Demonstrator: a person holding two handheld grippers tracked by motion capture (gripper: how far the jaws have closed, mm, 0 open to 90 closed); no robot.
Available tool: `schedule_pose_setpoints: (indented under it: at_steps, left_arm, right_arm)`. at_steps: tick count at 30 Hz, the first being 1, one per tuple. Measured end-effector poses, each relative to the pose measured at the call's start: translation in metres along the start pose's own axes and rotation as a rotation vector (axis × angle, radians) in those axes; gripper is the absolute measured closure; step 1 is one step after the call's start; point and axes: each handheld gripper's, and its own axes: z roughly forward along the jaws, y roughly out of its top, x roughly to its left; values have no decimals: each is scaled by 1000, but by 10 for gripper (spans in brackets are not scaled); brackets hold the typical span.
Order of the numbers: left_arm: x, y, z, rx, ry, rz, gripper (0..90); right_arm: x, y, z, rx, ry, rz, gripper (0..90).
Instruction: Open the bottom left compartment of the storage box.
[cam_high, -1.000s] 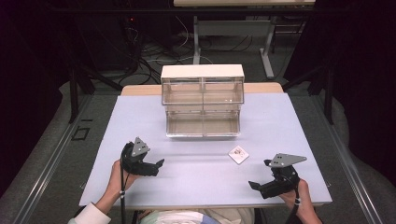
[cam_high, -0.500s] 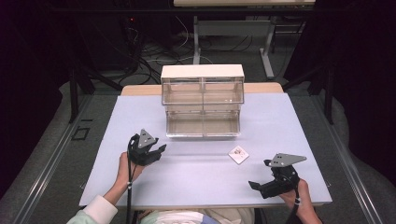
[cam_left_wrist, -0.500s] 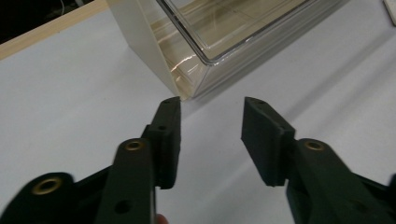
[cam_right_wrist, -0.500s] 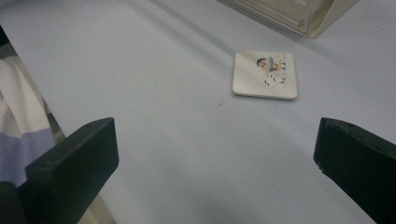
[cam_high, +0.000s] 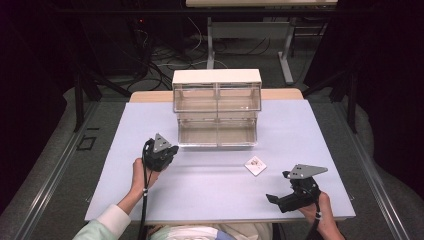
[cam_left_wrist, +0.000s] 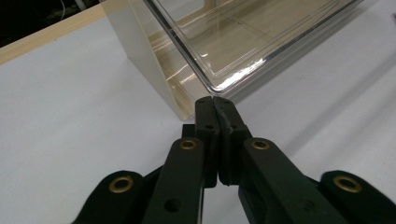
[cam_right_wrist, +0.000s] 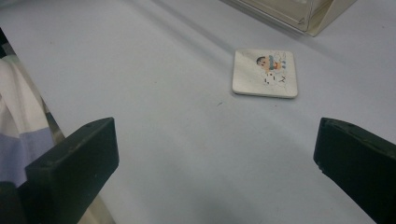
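- My left gripper (cam_left_wrist: 215, 100): jaws have just been closing, now pressed together w/ nothing between, tip at clear drawer box (cam_high: 216, 107) lower-left corner.
- My right gripper (cam_right_wrist: 215, 154): jaws wide apart, empty, near table (cam_high: 200, 190) front edge.
- Small picture tile (cam_right_wrist: 265, 73): flat on table, just ahead of right gripper.

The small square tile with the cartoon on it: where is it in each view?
High view: square tile right of centre, in front of the clear drawer cabinet.
Left gripper view: not in it.
Right gripper view: upper middle.
Shared landmark: the cabinet's front corner.
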Motion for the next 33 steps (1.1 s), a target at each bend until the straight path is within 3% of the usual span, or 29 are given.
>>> schedule_pose_setpoints:
  at_steps: [33]
  left_arm:
    - [5, 0, -4, -23, -15, -33, 900]
  right_arm:
    - [0, 0, -1, -1, 4, -2, 1]
